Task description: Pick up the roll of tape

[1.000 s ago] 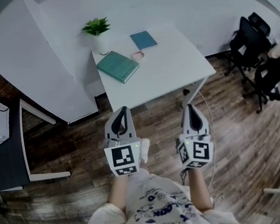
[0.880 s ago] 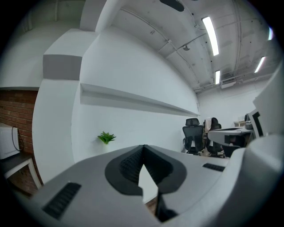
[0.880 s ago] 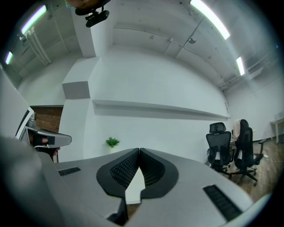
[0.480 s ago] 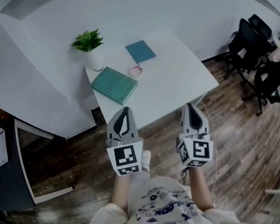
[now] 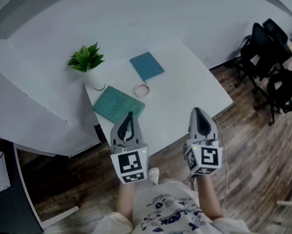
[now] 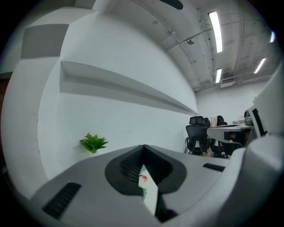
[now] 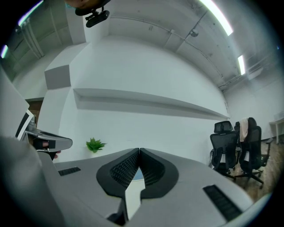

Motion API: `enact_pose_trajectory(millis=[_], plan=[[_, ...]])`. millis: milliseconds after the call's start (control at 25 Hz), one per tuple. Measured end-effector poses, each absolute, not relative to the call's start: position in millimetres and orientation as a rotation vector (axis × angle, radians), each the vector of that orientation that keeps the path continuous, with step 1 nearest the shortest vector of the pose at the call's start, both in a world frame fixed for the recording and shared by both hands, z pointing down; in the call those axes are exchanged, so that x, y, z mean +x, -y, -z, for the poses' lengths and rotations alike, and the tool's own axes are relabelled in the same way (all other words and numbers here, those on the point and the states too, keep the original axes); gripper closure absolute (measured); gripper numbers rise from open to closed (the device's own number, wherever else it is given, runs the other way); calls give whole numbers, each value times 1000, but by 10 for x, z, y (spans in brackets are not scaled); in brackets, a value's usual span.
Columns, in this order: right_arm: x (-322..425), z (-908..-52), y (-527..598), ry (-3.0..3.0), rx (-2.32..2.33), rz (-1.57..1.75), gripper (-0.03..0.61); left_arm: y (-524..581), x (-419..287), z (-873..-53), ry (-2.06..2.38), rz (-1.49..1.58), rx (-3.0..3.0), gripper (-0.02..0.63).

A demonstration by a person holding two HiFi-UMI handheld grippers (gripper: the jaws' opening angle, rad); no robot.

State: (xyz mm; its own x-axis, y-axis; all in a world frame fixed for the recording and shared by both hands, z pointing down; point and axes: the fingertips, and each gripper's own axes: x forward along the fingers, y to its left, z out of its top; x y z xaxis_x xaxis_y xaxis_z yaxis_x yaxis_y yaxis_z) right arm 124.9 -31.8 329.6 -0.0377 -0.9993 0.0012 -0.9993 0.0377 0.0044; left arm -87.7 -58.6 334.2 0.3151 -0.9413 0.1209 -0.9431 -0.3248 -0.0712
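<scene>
The roll of tape [image 5: 141,90], small, pinkish and flat, lies on the white table [image 5: 185,91] between two teal books. Through the gap of the left gripper view a sliver of the tape [image 6: 142,178] shows. My left gripper [image 5: 129,114] hangs over the table's near edge, short of the tape, shut and holding nothing. My right gripper [image 5: 198,111] is beside it to the right, also over the near edge, its jaws closed together and bare. In their own views the left gripper [image 6: 143,147] and right gripper [image 7: 139,151] point level at the white wall.
A large teal book [image 5: 118,104] lies just ahead of the left gripper, a smaller blue book [image 5: 147,66] farther back. A potted plant [image 5: 86,61] stands at the table's far left corner. Black office chairs [image 5: 273,64] stand right, a dark desk [image 5: 10,206] left, wood floor below.
Both grippers have come forward together: the table, books and tape have slid nearer, and the gripper tips now overlap the table's near edge. Jaws stayed closed.
</scene>
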Motion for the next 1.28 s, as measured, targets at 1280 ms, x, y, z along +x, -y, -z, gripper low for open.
enact_pose_trajectory(millis=[1280], plan=[[1815,-3915,2104,2259,2048,-183,575,2153,-488,-4250,1779,-533,2332,612]])
